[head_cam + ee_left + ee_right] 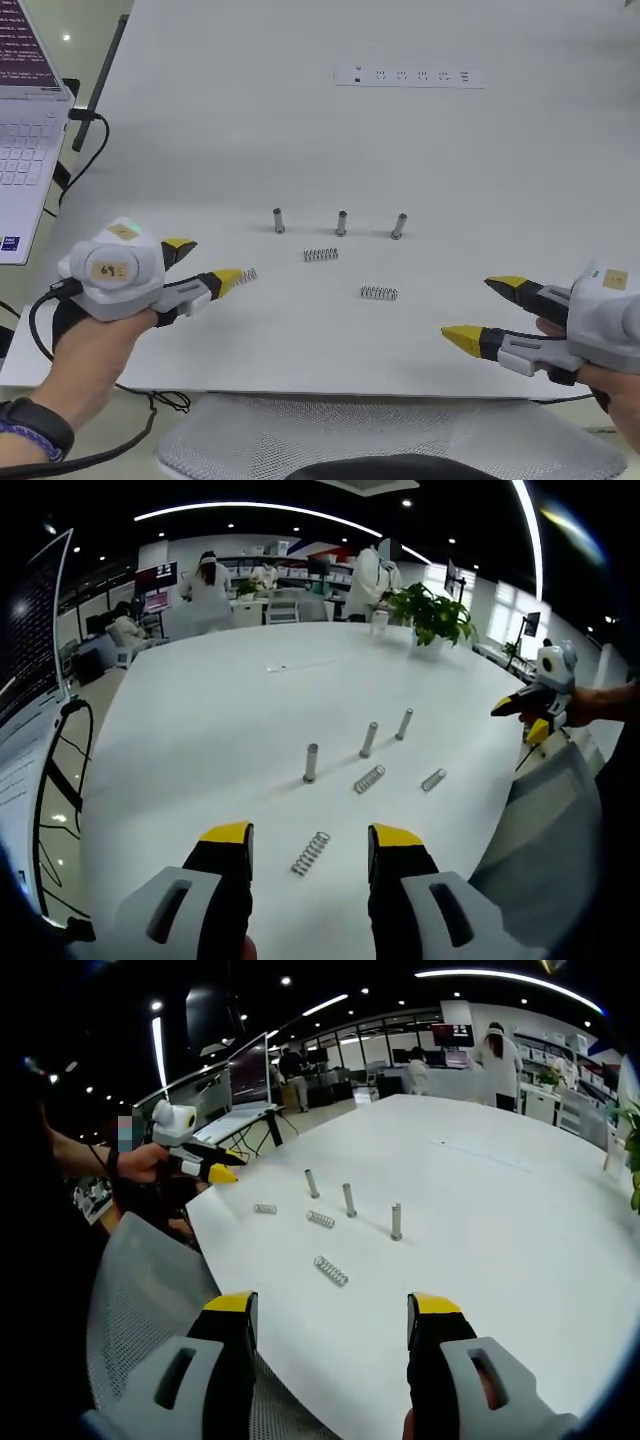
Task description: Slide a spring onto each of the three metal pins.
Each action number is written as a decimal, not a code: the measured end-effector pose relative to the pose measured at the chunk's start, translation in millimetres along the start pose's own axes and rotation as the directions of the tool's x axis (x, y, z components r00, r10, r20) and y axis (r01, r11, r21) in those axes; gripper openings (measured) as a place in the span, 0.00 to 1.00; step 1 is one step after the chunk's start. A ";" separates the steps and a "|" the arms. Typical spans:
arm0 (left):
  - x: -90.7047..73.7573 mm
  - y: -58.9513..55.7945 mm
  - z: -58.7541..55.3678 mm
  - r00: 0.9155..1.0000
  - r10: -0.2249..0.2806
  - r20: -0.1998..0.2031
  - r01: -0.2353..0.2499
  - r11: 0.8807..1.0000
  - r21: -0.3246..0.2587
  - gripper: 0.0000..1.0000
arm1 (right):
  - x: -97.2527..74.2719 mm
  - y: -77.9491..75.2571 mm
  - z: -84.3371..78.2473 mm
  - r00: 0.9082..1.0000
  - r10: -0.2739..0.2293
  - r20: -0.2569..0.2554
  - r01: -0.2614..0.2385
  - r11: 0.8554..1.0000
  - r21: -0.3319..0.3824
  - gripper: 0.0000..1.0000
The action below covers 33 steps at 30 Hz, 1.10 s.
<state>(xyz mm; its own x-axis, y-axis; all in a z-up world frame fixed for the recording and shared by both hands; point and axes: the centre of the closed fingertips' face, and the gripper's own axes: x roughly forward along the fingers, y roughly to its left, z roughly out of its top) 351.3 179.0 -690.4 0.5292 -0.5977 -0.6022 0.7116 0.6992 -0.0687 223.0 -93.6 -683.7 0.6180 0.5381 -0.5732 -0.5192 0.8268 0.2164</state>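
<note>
We see one spring (249, 274) partly hidden behind the left gripper (210, 259) tip. Laptop (25, 120) beyond it is edge-cut, and the right gripper (478, 309) body is cropped.

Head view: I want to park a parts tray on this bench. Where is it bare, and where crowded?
Bare: the wide stretch between the power strip and the pins, and the near edge between left gripper and right gripper. Crowded: just before the pins, where three springs lie.

Silver pins (341, 223) and springs (321, 255) on a white table (250, 120); yellow-tipped black fingers (226, 279).
</note>
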 end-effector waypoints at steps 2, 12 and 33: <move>0.7 -0.3 -0.5 1.000 -0.004 -0.003 0.004 1.000 0.004 0.40 | 0.0 0.8 0.2 1.000 0.000 0.000 0.000 1.000 -0.001 0.59; 6.7 -0.9 -12.0 0.998 -0.024 -0.059 0.028 0.997 0.071 0.38 | -1.8 0.7 -3.3 1.000 -0.003 -0.006 0.003 1.000 0.002 0.59; 28.1 -4.4 -32.7 0.985 -0.067 -0.157 0.093 0.982 0.164 0.31 | -5.2 -1.2 -3.0 1.000 -0.013 -0.009 0.013 1.000 0.000 0.58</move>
<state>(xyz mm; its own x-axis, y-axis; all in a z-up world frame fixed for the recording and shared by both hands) 347.9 171.9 -733.0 0.4015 -0.5744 -0.7134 0.8237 0.5670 0.0070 218.6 -97.9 -683.3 0.6193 0.5256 -0.5833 -0.5111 0.8338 0.2087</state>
